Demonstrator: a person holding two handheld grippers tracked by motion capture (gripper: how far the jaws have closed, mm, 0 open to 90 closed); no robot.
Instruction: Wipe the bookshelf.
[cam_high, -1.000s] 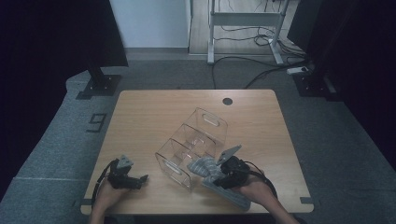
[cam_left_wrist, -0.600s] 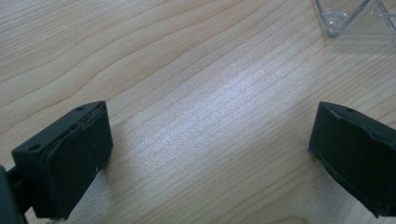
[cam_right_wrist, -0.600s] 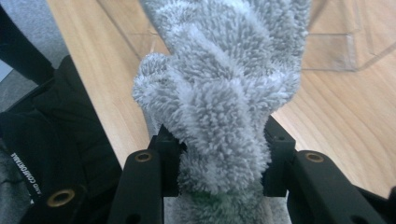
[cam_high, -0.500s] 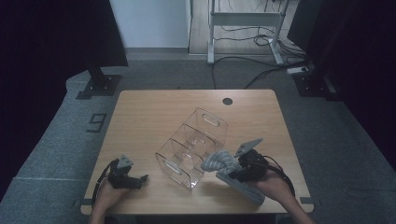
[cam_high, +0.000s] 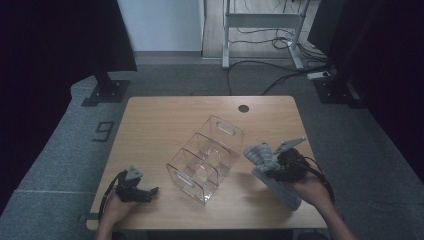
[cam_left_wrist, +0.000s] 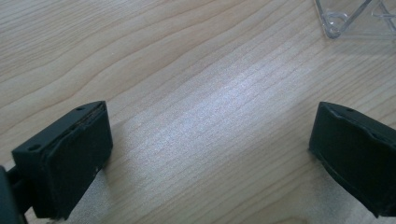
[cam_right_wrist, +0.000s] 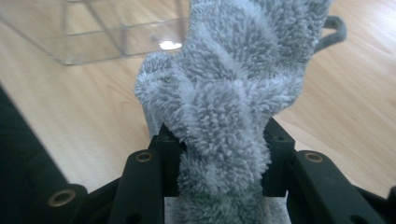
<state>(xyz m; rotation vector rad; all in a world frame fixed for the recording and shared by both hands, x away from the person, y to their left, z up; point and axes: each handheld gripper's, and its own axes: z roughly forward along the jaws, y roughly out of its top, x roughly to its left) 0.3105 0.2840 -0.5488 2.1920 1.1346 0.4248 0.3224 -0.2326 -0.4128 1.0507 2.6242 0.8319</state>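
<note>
We hold a grey towel (cam_high: 264, 158) clamped in our right gripper (cam_high: 272, 167), just off the clear bin's (cam_high: 206, 159) right side.

Nearest to us in the right gripper view, the two black jaws press on a bunched fold of the fluffy towel (cam_right_wrist: 233, 93), which rises from between them toward twelve o'clock and has a small loop at its far edge near one o'clock. In the high view the towel's free end trails down toward five o'clock under our right hand (cam_high: 312, 190), resting on the wooden table (cam_high: 165, 120). Our left gripper (cam_high: 137, 192) sits at the table's near edge about seven o'clock from the bin, jaws wide apart over bare wood with nothing between them. Farther off, the bin lies slantwise mid-table, near the towel at its nine o'clock.
</note>
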